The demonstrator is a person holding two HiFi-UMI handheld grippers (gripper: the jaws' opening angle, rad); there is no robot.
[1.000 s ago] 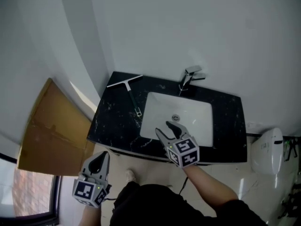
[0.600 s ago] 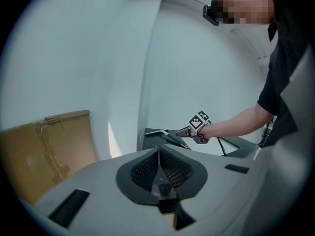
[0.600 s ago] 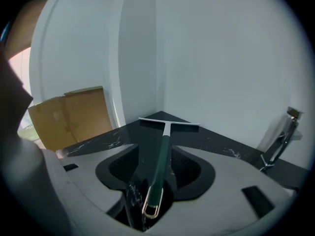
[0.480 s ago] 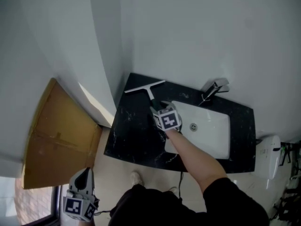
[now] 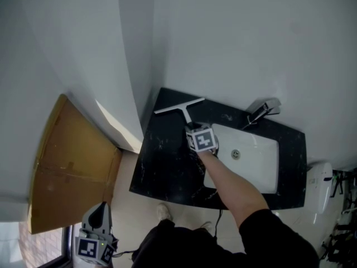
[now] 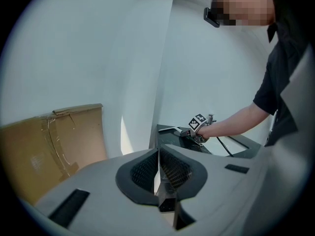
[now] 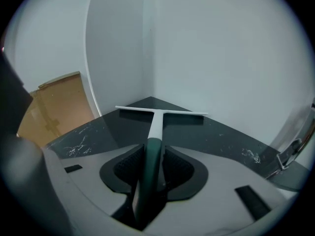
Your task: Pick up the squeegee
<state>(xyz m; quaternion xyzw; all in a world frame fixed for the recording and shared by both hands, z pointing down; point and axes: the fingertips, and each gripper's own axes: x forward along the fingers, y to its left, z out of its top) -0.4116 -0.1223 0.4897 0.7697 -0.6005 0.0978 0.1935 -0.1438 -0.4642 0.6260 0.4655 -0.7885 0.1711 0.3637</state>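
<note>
The squeegee (image 5: 179, 106) lies at the back left corner of the black counter (image 5: 162, 166), white blade toward the wall, dark green handle pointing to the front. My right gripper (image 5: 192, 128) reaches over it from the sink side. In the right gripper view the handle (image 7: 153, 151) runs straight between the jaws of the right gripper (image 7: 153, 165), which are closing and touch it on both sides; the blade (image 7: 160, 113) shows beyond. My left gripper (image 5: 99, 210) hangs low by the floor, far from the counter, its jaws (image 6: 158, 168) together on nothing.
A white basin (image 5: 251, 161) is sunk in the counter's right half with a chrome tap (image 5: 263, 109) behind it. Flattened cardboard (image 5: 67, 161) leans against the wall left of the counter. A white fixture (image 5: 318, 183) stands at the right. Walls meet close behind the squeegee.
My right gripper went from above the basin to the back left and down onto the squeegee handle, its jaws narrowing. The left gripper dropped lower and further from the counter.
</note>
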